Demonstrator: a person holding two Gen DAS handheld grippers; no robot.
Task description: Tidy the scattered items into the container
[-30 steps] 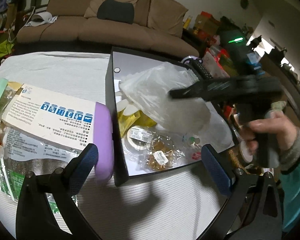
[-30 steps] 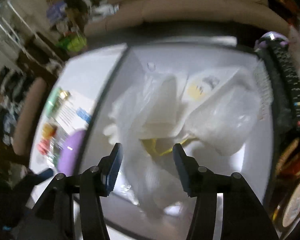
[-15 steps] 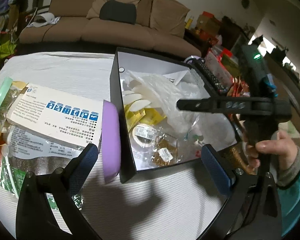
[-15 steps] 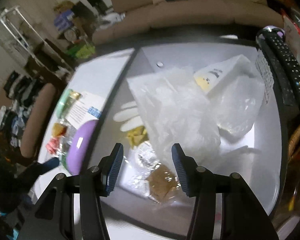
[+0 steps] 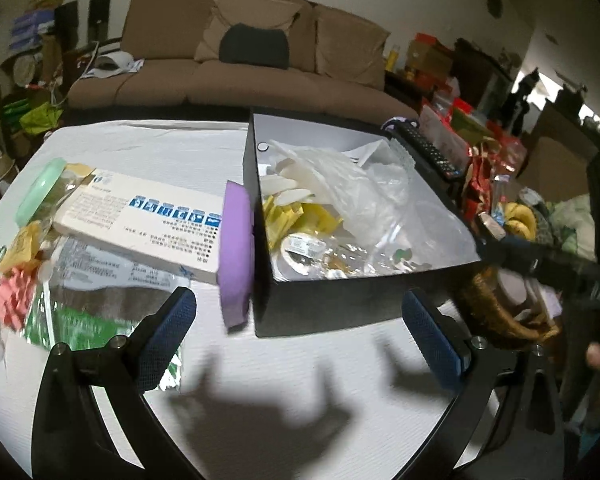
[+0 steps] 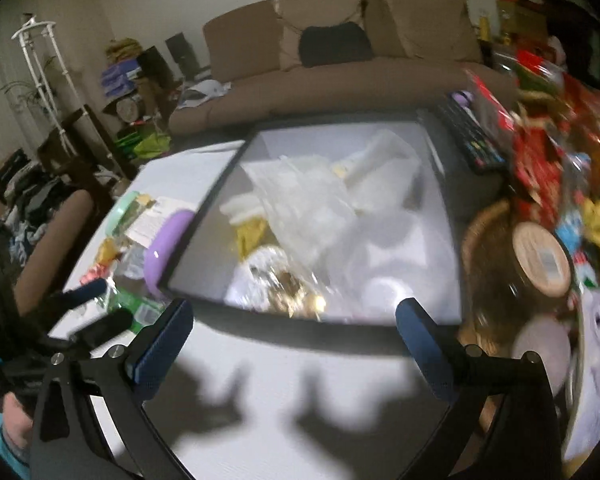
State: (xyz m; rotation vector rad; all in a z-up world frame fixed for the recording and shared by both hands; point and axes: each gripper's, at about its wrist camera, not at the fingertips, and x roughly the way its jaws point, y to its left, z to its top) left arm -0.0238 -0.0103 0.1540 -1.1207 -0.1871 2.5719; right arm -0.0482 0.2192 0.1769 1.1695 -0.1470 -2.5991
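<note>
Container [image 5: 332,304] on counter w/ clear bag [image 5: 356,188] now inside | right tool [image 6: 292,340] let go, pulled back, wide, empty | left tool [image 5: 300,332] wide, empty | white box [image 5: 140,220], purple case [image 5: 236,248] left of container still out.

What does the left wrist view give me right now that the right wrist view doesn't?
Only the left wrist view shows the white printed carton sharply, lying flat with the pink wrapped sweets left of the box. Only the right wrist view shows the round tan lid in the wicker basket. Both show the black open box holding the crumpled clear plastic bag, with the lilac oval case against its side.
</note>
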